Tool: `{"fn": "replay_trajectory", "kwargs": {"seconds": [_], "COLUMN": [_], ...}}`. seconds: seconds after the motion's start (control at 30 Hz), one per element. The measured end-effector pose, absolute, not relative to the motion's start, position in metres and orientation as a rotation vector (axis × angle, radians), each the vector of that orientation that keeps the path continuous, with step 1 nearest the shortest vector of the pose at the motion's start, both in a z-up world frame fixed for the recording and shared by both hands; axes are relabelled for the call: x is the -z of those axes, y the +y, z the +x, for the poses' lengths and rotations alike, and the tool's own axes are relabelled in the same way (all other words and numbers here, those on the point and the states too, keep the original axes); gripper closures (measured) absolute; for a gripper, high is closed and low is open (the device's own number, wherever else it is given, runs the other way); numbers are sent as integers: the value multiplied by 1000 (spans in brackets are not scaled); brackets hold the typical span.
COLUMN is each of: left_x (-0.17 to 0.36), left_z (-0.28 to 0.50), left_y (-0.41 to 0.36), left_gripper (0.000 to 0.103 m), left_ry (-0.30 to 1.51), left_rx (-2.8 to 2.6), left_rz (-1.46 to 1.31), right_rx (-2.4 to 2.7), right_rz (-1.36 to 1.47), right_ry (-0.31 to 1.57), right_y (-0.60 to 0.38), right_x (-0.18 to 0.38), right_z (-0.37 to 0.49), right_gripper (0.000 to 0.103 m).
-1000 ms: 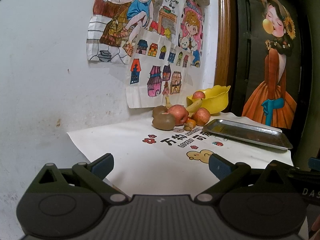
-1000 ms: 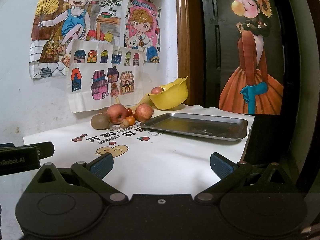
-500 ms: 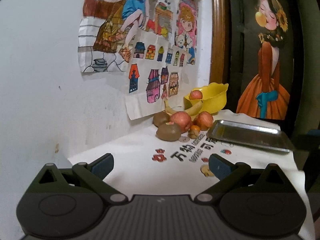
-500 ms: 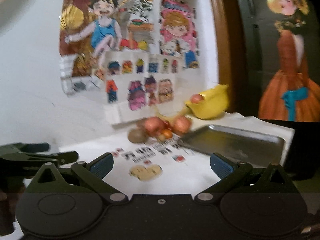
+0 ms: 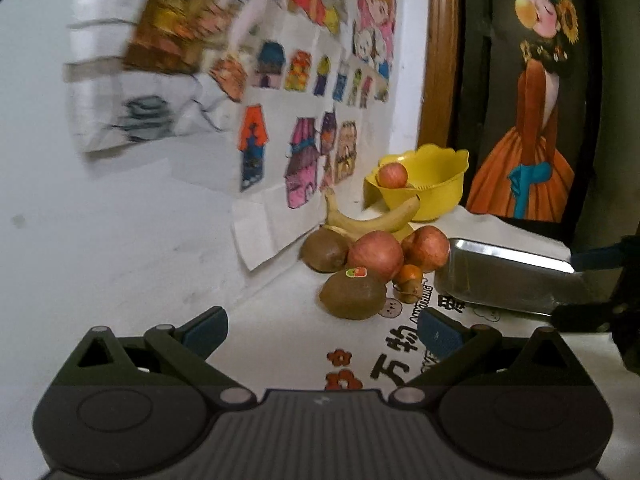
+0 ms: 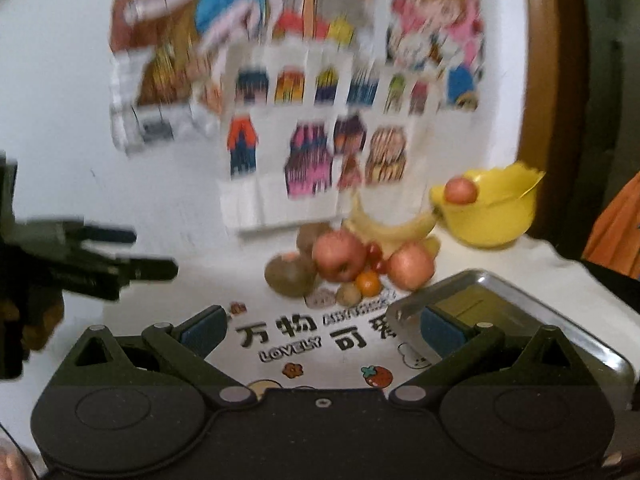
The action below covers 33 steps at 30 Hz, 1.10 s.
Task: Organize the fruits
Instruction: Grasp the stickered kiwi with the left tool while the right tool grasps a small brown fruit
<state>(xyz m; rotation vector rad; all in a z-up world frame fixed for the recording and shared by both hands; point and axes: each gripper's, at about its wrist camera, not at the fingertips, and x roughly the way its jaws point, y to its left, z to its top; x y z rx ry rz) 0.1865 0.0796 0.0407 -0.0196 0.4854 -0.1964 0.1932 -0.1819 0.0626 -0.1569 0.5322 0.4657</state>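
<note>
this looks like the approach step: both pairs of tongs are apart and carry nothing, and no fruit has been gripped yet. the left tongs (image 5: 322, 326) point at the pile from just short of the fuzzy brown oval kiwi with a small sticker (image 5: 353, 295), the nearest piece. the right tongs (image 6: 320, 328) hang over the white printed cloth on the desk (image 6: 280, 344), their right finger above the corner of the shallow rectangular steel tray (image 6: 520, 304).

the fruit sits heaped against the wall: a second brown kiwi (image 5: 325, 249), two smooth red apples (image 5: 375, 254), a curved yellow banana (image 5: 376, 220) and a tiny orange citrus (image 5: 408, 274). behind them stands a glossy yellow plastic bowl with a scalloped rim (image 5: 436, 192), one small red apple (image 5: 393, 175) in it.

next, i judge, the left tongs must straddle the front kiwi and close gently; it is soft-skinned and rounded, so it could roll. the right view is blurred.
</note>
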Motion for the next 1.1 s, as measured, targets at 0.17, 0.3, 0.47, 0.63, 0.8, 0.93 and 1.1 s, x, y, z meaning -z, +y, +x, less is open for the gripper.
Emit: {"fn": "replay_trajectory", "kwargs": {"seconds": [0.17, 0.3, 0.47, 0.63, 0.8, 0.93, 1.1], "left_x": [-29, -18, -1, 9, 16, 17, 21], "left_z": [224, 254, 285, 304, 318, 321, 325], "left_y": [71, 68, 61, 56, 55, 53, 49], "left_gripper": [0, 0, 0, 2, 5, 11, 26], "left_ry": [506, 530, 582, 612, 633, 633, 671], "left_rx": [234, 244, 260, 271, 292, 314, 346], "left_rz": [-1, -21, -34, -31, -62, -59, -65], "right_rx": [-481, -477, -492, -502, -505, -504, -519], "right_rz": [-175, -232, -280, -290, -275, -256, -225], "right_ry": [554, 568, 594, 609, 630, 626, 624], "right_y": [-166, -156, -147, -139, -133, -134, -139], "right_x": [-44, -26, -3, 12, 21, 22, 23], "right_z": [234, 263, 291, 312, 329, 338, 340], "right_gripper": [1, 10, 18, 30, 45, 48, 60]}}
